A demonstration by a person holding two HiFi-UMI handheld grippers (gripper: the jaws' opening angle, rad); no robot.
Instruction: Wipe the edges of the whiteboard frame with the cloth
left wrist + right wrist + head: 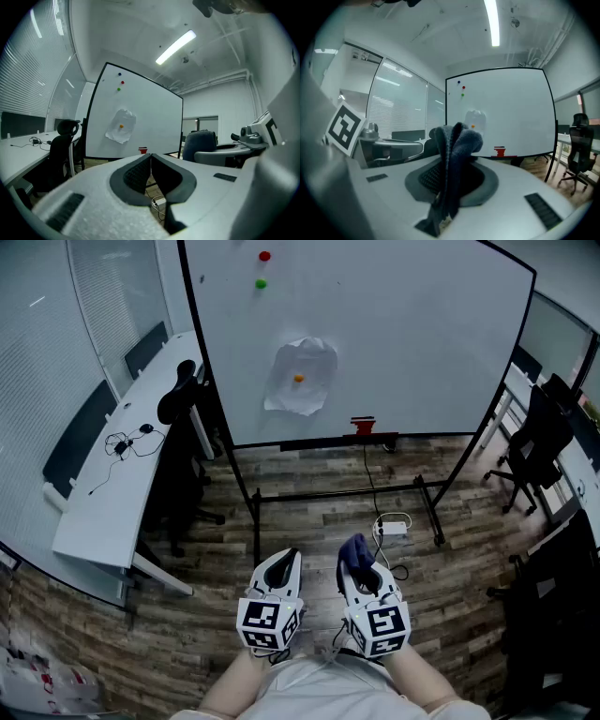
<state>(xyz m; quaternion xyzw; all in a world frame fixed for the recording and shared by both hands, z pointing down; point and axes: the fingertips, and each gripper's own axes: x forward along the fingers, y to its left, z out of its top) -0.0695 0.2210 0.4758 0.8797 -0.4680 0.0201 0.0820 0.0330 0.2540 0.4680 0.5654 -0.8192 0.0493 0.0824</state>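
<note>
- Cloth (457,140): one, dark blue and thick. It is pinched between the jaws of the right gripper (361,573), bunched into a lump above them with a strip hanging below.
- Right gripper: clenched on the cloth and held low, close to the person's body.
- Left gripper (151,157): its jaws are pressed tip to tip with nothing between them. It is held just beside the right gripper at the same height.
- Whiteboard (403,334): one, on a black stand on the wooden floor (309,512). It is well apart from both grippers, and the cloth touches no part of it.
- Frame (203,334): a thin black edge round the board, with one dark tray (337,441) along the bottom.
- Dots on the board: four, namely a dark one (458,83), a red one (264,256), a green one (261,283) and an orange one (298,379).
- Sheet of paper (302,376): one, crumpled and white, with the orange dot at its middle.
- Red object (363,425): one, small, sitting on the tray.
- Office chairs: two show clearly, both black, one left of the board (180,395) and one to its right (542,432). The dark shape at lower right cannot be made out.
- Desk (112,502): one long white one on the left, with a black cable (122,442) lying on it.
- White box (392,527): one, on the floor under the board, with cords attached.
</note>
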